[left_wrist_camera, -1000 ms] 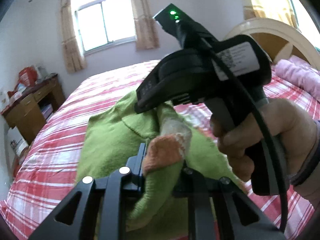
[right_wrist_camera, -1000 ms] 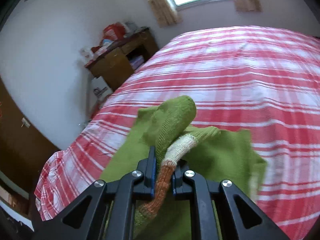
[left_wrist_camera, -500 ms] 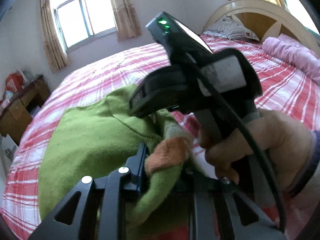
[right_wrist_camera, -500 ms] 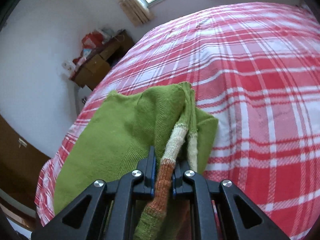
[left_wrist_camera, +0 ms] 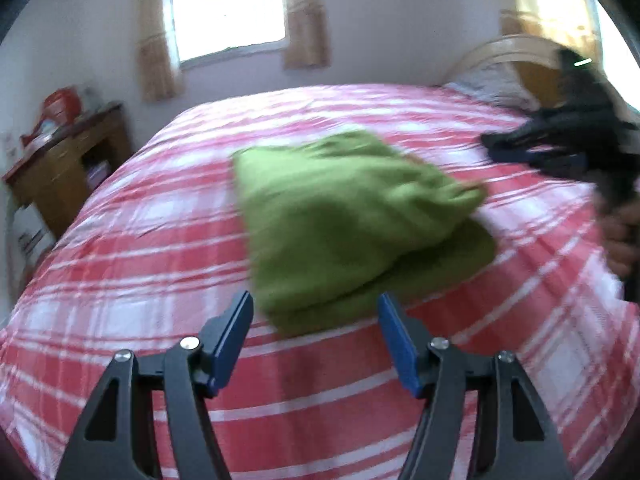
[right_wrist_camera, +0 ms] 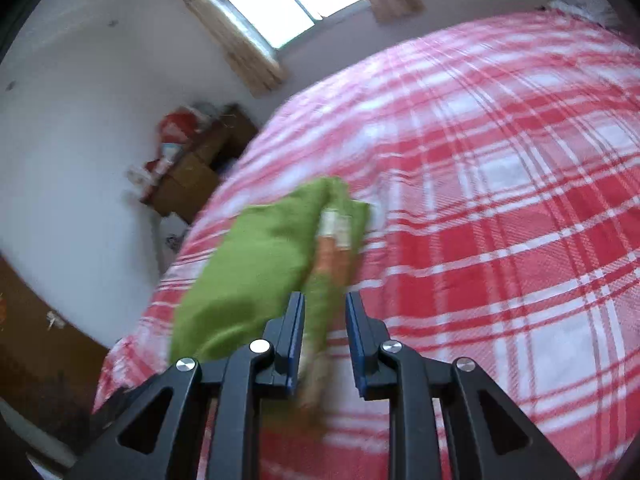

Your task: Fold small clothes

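Observation:
A small green knit sweater (left_wrist_camera: 344,220) lies folded in a thick bundle on the red and white plaid bed (left_wrist_camera: 160,240). My left gripper (left_wrist_camera: 316,332) is open and empty, just short of the bundle's near edge. In the right wrist view the sweater (right_wrist_camera: 256,264) shows its orange and cream striped cuff (right_wrist_camera: 332,248) along the right side. My right gripper (right_wrist_camera: 324,332) is open, with the cuff's end lying loose between the jaws. The right gripper also appears, blurred, at the right edge of the left wrist view (left_wrist_camera: 560,148).
A wooden desk (left_wrist_camera: 64,164) with red bags stands left of the bed, also seen in the right wrist view (right_wrist_camera: 192,172). A curtained window (left_wrist_camera: 228,12) is on the far wall. A headboard (left_wrist_camera: 520,52) and pillows are at the bed's far right.
Both grippers have opened and let go of the sweater. It now lies folded on the bed. Both grippers have pulled back from it, and the right one moved off to the right.

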{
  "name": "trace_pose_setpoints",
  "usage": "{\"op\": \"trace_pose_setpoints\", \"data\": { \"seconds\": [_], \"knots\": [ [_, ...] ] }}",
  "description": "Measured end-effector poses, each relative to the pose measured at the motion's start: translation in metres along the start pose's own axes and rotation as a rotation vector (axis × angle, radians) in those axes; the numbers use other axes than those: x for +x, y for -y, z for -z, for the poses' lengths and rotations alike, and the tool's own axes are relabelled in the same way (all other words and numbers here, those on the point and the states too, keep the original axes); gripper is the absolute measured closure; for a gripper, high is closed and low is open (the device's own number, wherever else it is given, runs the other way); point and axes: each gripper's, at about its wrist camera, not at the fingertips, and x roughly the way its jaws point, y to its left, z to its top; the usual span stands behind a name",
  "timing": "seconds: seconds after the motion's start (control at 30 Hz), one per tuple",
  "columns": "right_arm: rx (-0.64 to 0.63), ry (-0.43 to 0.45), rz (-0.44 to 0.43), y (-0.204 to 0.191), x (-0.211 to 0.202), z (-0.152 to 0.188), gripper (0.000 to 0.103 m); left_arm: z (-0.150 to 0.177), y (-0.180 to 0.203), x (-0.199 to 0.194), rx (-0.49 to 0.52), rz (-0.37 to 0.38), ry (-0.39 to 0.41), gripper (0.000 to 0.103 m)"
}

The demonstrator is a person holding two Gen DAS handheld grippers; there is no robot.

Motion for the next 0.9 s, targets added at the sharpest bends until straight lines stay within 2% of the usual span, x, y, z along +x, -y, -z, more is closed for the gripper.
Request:
{"op": "trace_pose_setpoints", "data": {
  "seconds": [0.03,0.1,0.2,0.3,0.37,0.4,0.43,0.47,0.5,0.53,0.63,0.7,0.77,0.9],
  "knots": [
    [-0.029,-0.008,-0.023,-0.011,0.001,0.001,0.054,0.000,-0.003,0.005,-0.003,-0.017,-0.010,0.036],
    [-0.096,-0.017,-0.021,-0.031,0.007,0.002,0.038,-0.002,-0.008,0.011,-0.016,-0.060,-0.023,0.035],
    [-0.238,-0.075,0.002,-0.059,0.030,0.011,0.039,-0.005,-0.014,0.020,-0.024,-0.083,-0.019,0.025],
    [-0.366,-0.168,0.115,-0.073,0.061,0.029,0.056,-0.008,-0.013,0.029,-0.012,-0.120,-0.017,0.023],
    [-0.402,-0.200,0.185,-0.071,0.076,0.042,0.056,-0.008,-0.015,0.034,-0.022,-0.130,-0.025,0.022],
    [-0.404,-0.203,0.195,-0.070,0.078,0.049,0.062,-0.008,-0.018,0.037,-0.041,-0.123,-0.039,0.022],
    [-0.403,-0.202,0.204,-0.067,0.078,0.055,0.079,-0.007,-0.023,0.039,-0.069,-0.107,-0.050,0.023],
    [-0.394,-0.210,0.214,-0.065,0.078,0.058,0.088,-0.006,-0.028,0.040,-0.105,-0.072,-0.057,0.025],
    [-0.368,-0.208,0.199,-0.062,0.073,0.061,0.092,-0.005,-0.030,0.038,-0.118,-0.052,-0.061,0.031],
    [-0.351,-0.197,0.182,-0.061,0.067,0.063,0.094,-0.004,-0.032,0.037,-0.128,-0.018,-0.066,0.039],
    [-0.277,-0.136,0.135,-0.055,0.039,0.063,0.095,-0.003,-0.035,0.028,-0.128,0.044,-0.059,0.051],
    [-0.181,-0.085,0.098,-0.043,0.017,0.060,0.096,-0.002,-0.041,0.018,-0.134,0.089,-0.042,0.051],
    [-0.119,-0.046,0.114,-0.026,0.001,0.062,0.097,-0.003,-0.048,0.009,-0.148,0.130,-0.020,0.051],
    [-0.059,-0.086,0.143,-0.009,0.011,0.076,0.097,-0.013,-0.062,-0.003,-0.182,0.120,0.054,0.051]
  ]
}}
